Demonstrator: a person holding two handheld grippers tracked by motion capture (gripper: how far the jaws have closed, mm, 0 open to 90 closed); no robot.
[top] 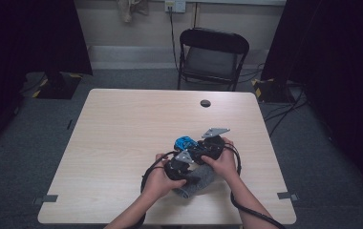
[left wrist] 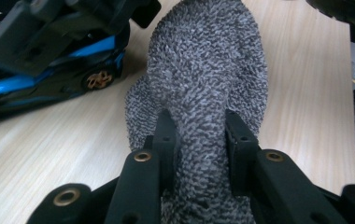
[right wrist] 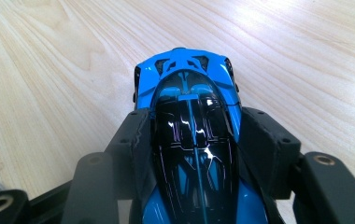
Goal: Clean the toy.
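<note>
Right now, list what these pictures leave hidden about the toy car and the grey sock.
- Toy car: its rear runs off the bottom edge of the right gripper view; its sides sit behind the right hand-held gripper.
- Toy car in the high view: small, mostly under that gripper.
- Grey sock: its near end is cut off at the bottom edge of the left gripper view, between the jaws of the left hand-held gripper.
- Sock in the high view: largely beneath both hands.

The toy car [right wrist: 189, 135] is bright blue with a glossy black roof and a bronze wheel; the fuzzy sock [left wrist: 203, 79] beside it is mottled grey; the table [top: 122, 133] is pale woodgrain.
</note>
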